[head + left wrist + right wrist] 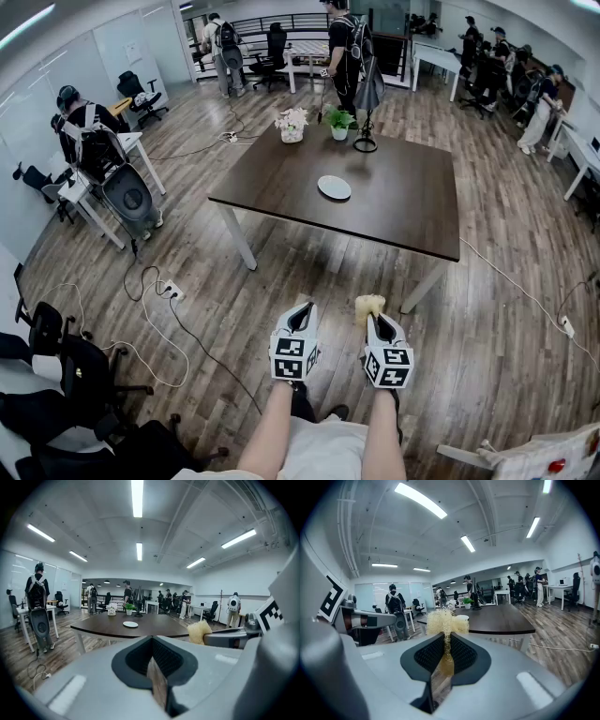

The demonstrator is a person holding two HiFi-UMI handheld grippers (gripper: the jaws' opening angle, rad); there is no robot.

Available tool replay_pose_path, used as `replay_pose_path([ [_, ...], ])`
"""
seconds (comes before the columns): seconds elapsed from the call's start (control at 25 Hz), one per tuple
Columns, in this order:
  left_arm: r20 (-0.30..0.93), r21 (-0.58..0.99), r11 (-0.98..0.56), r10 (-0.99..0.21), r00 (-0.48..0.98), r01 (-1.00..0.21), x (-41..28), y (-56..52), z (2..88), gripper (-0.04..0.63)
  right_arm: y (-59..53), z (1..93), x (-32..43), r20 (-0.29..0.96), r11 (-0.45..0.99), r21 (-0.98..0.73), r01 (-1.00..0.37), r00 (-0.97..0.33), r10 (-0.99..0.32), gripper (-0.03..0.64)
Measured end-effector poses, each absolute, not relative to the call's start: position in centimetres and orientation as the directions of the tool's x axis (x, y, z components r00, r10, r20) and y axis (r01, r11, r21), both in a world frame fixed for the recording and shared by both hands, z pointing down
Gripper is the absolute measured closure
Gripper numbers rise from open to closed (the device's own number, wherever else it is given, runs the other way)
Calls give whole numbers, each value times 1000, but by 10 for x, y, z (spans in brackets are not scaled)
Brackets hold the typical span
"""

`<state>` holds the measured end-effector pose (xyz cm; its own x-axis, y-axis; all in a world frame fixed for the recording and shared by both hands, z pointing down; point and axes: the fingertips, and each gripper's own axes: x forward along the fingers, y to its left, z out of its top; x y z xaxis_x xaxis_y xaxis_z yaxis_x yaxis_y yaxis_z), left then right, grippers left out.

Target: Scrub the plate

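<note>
A white plate [334,187] lies near the middle of the dark wooden table [394,202], well ahead of both grippers; it also shows as a plate [130,624] in the left gripper view. My right gripper [371,313] is shut on a pale yellow fibrous scrubber [368,306], whose tuft sticks out past the jaws as the scrubber [444,623]. My left gripper [300,312] hangs beside it over the floor, jaws shut with nothing between them. Both are short of the table's near edge.
A white flower pot [292,125], a green potted plant [339,122] and a black lamp stand [365,142] stand at the table's far edge. Cables [159,323] trail over the wood floor at left. Office chairs [56,370] sit near left; several people stand beyond.
</note>
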<state>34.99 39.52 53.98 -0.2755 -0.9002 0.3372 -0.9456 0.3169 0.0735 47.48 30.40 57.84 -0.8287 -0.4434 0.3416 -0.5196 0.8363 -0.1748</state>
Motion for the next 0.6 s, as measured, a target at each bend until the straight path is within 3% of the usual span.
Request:
replay_pose_path([
  [0.6,318,78,278,-917,-240,-957,309,344,535,595,262,578,429,320,822,-227,-522,-838,-443,555],
])
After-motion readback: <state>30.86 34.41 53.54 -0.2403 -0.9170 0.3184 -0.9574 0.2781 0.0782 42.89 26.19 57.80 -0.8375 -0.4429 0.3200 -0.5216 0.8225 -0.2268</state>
